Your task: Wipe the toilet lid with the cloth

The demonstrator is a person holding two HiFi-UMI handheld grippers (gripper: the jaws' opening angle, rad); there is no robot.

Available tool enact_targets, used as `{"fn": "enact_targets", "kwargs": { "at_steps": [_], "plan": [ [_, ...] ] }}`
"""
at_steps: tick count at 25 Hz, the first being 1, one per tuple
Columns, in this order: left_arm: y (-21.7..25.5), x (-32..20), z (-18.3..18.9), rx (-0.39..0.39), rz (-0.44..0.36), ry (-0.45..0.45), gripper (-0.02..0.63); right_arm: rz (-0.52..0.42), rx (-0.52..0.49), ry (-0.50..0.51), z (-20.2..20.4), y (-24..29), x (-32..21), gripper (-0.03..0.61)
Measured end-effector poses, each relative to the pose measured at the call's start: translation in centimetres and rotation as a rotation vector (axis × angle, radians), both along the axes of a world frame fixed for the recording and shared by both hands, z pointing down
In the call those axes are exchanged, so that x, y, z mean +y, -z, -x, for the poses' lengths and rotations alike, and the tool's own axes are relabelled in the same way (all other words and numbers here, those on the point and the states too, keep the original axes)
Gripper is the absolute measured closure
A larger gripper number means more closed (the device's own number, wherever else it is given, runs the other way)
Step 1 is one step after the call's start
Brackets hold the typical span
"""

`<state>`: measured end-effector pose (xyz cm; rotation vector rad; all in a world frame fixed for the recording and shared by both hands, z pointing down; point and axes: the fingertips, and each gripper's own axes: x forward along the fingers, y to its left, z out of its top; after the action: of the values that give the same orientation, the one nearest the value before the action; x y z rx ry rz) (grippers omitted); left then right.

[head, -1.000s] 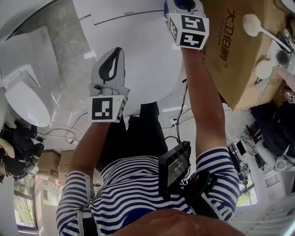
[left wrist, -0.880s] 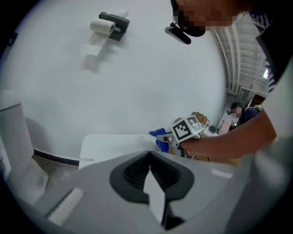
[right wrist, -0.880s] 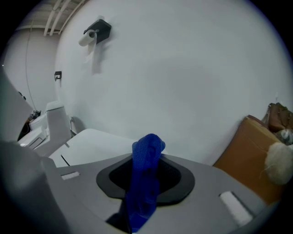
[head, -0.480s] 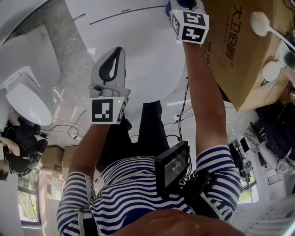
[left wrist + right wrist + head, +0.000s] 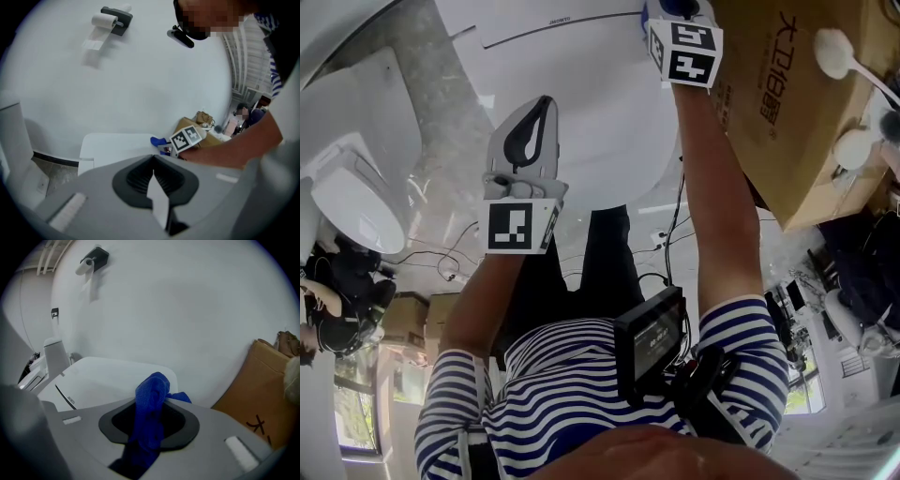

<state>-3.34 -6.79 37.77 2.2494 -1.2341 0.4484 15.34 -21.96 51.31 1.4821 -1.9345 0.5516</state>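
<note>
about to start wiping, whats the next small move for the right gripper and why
Probably lower the right gripper until the blue cloth presses on the toilet lid. Its fingers pinch the cloth, which sticks out ahead, and the white lid lies beneath it.

Head view: right claw (image 5: 677,17) is cut off by the top edge, tips out of frame. Toilet lid (image 5: 591,112) is partly covered by both arms and the left claw (image 5: 525,141). Cardboard box (image 5: 787,103) runs off the upper right, its print too partial to read. Second toilet (image 5: 352,187) is clipped at the left edge. Right gripper view: the lower end of the cloth (image 5: 151,418) is lost in the dark gap between the jaws. Left gripper view: roll holder (image 5: 112,19), upper left, is soft and lacks detail.
</note>
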Motion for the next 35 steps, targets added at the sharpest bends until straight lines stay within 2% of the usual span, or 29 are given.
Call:
{"fn": "enact_targets", "kwargs": {
  "at_steps": [7,14,19,25,35],
  "plan": [
    [0.3,0.2,0.4,0.004,-0.005,0.005,0.612,0.005,-0.011,0.001,1.5,0.2,0.1,0.465],
    [0.5,0.3,2.4,0.009,-0.006,0.029,0.612,0.005,-0.029,0.046,5.8,0.4,0.7,0.466],
    [0.4,0.8,4.0,0.007,-0.001,0.037,0.612,0.007,-0.075,0.013,8.4,0.4,0.9,0.465],
    [0.7,0.6,6.2,0.020,-0.015,0.075,0.612,0.002,-0.077,0.120,14.2,0.7,1.7,0.465],
    [0.5,0.8,10.1,0.023,-0.007,0.120,0.612,0.015,-0.126,0.218,23.1,0.9,2.7,0.465]
  ]
}}
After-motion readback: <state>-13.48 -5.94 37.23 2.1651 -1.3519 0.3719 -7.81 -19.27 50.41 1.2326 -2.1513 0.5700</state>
